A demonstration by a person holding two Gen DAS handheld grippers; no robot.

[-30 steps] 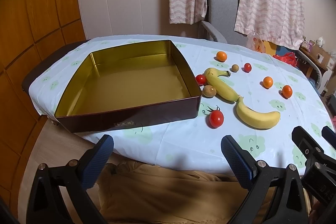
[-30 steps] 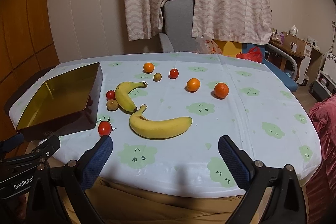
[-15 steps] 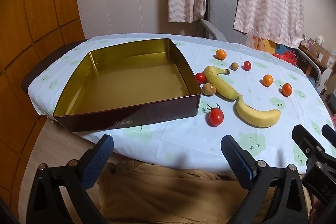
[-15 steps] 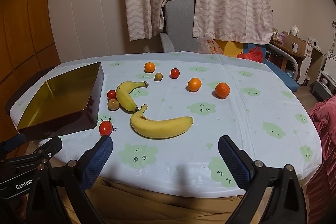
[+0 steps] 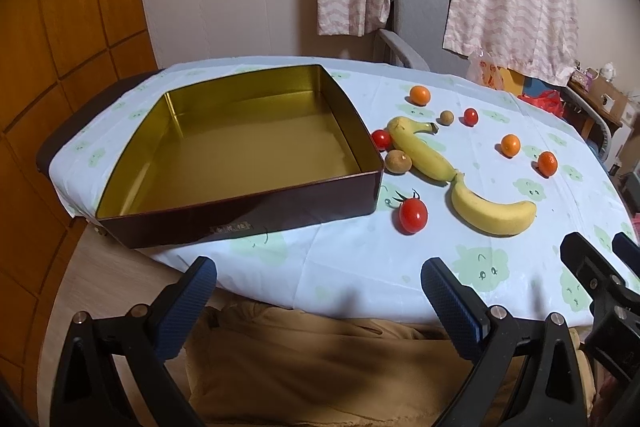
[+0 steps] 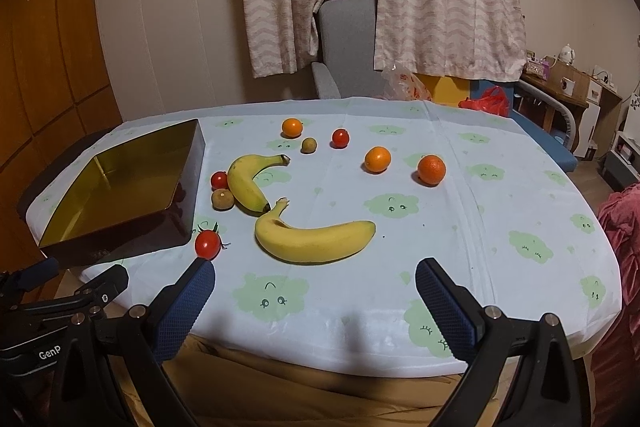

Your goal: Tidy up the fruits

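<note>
An empty gold-lined tin box (image 5: 224,219) (image 6: 120,227) with dark brown walls sits on the left of the table. To its right lie two bananas, the near banana (image 5: 492,213) (image 6: 316,237) and the far banana (image 5: 420,153) (image 6: 248,183), three small oranges, three red tomatoes with the nearest tomato (image 5: 413,214) (image 6: 207,243) by the box corner, and two brown kiwis. My left gripper (image 5: 318,293) hangs open over the table's near edge before the box. My right gripper (image 6: 314,295) is open just short of the near banana. Neither holds anything.
The oval table (image 6: 500,227) wears a white cloth with green cloud faces. A grey chair (image 6: 348,43) and hanging clothes stand behind it. A tan fabric (image 5: 320,359) lies below the near edge. The right gripper's frame (image 5: 600,291) shows at the left wrist view's right side.
Both views have crept slightly forward toward the table; the fruit and box have not moved. Both grippers stay open.
</note>
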